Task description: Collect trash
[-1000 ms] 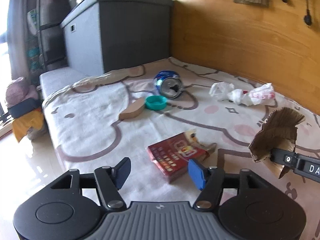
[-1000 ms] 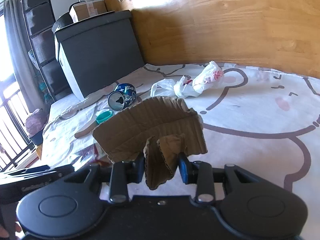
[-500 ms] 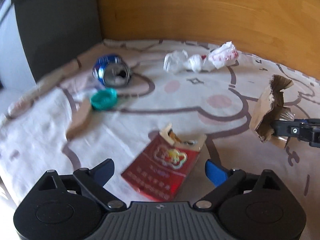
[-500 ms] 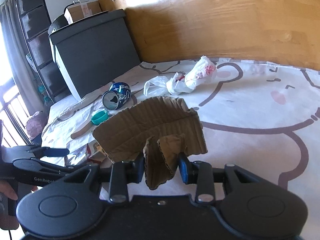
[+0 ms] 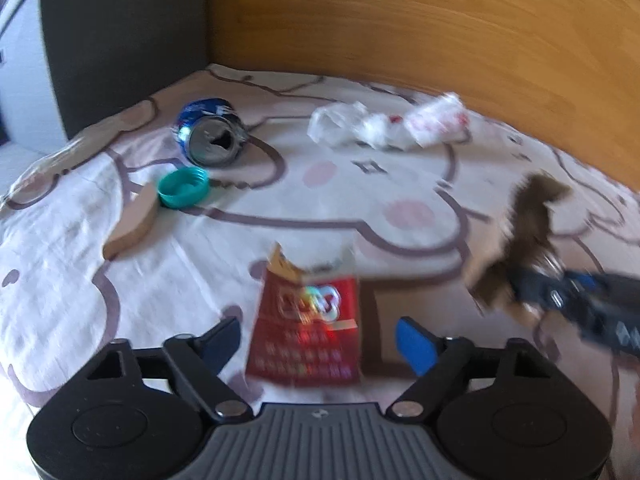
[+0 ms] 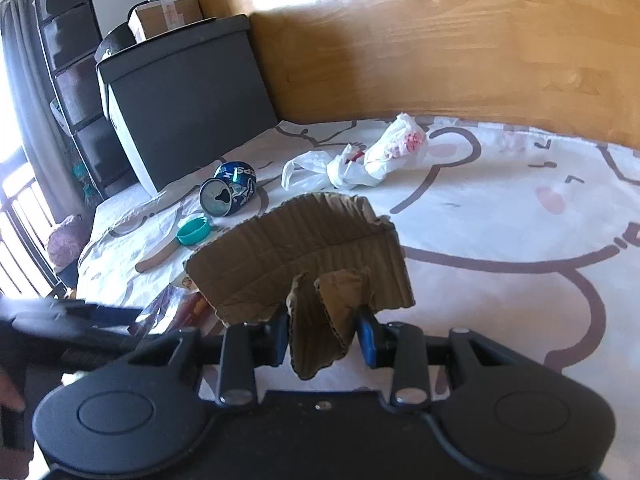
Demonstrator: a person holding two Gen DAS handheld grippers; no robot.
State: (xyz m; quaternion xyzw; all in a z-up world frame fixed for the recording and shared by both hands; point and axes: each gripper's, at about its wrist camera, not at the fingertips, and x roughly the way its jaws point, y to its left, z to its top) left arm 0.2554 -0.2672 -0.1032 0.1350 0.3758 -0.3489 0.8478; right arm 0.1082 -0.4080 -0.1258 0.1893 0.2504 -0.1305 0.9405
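The red packet (image 5: pixel 308 320) lies flat on the printed bedsheet (image 5: pixel 60 260) at lower centre of the left wrist view, now squarely between the blue pads of the left gripper (image 5: pixel 316 344); a second ago it sat further up the frame and askew, so the left hand has swung in and lined itself up. The jaws are closing around the packet, each pad apart from its edges as yet; the pickup looks imminent but not made. In the right wrist view the right gripper (image 6: pixel 323 340) pinches a folded piece of corrugated cardboard (image 6: pixel 304 256) at lower centre, unchanged from before; that piece counts as collected. Further up the sheet wait a crushed blue can (image 5: pixel 210 136), a teal cap (image 5: pixel 183 187) touching a brown wooden piece (image 5: pixel 132 224) at left, and crumpled white plastic bags (image 5: pixel 388 124) near the wooden headboard (image 5: pixel 400 28).
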